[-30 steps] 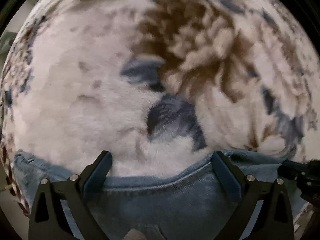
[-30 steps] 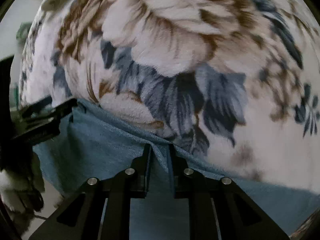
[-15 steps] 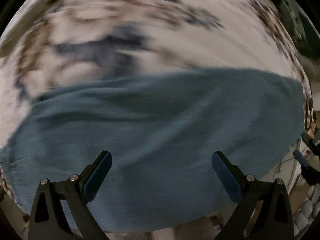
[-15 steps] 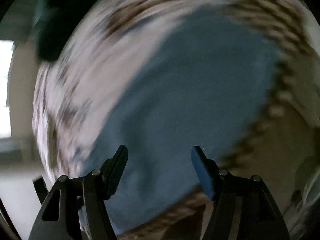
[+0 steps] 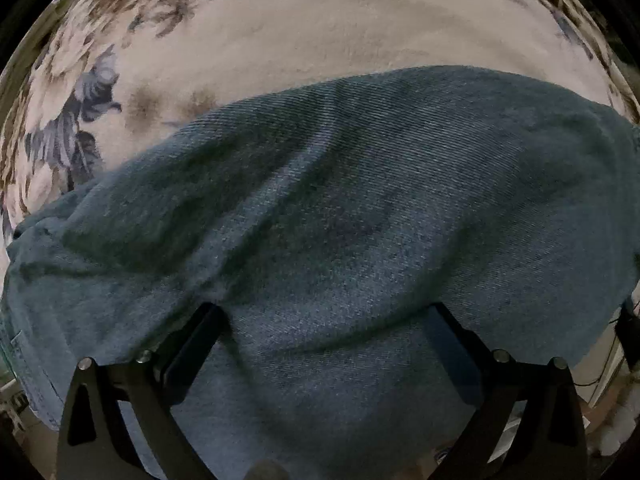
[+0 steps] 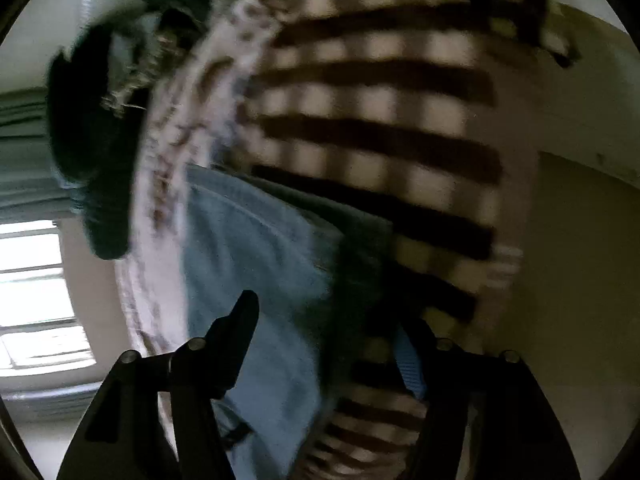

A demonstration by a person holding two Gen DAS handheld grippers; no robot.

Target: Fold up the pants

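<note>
Folding the pants (image 5: 360, 240) well at this step means, in my judgement, first to press flat the layer that is just laid over, and only then to take the next edge. On the left side, the left tool (image 5: 324, 320) points down onto the denim with its jaws wide apart; the cloth lies over both tips and bulges between them, but the pads do not pinch it, so it holds nothing. The pants lie on a floral blanket (image 5: 320, 32), which looks soft and plushy, cream with grey-blue leaves and brown flowers. The denim is blue, with a fine diagonal weave, thick and a little stiff, so it makes broad rounded ridges and not sharp creases; I think a slow stroke from the middle outward is needed to smooth them. On the right side, the right tool (image 6: 332, 328) has just been opening and now closes back a little; its jaws stand about half open above the edge of the pants (image 6: 256, 264), with nothing gripped between them. Beside this edge a checked cloth (image 6: 380, 120), brown and cream, appears blurred, and its material I cannot tell.
</note>
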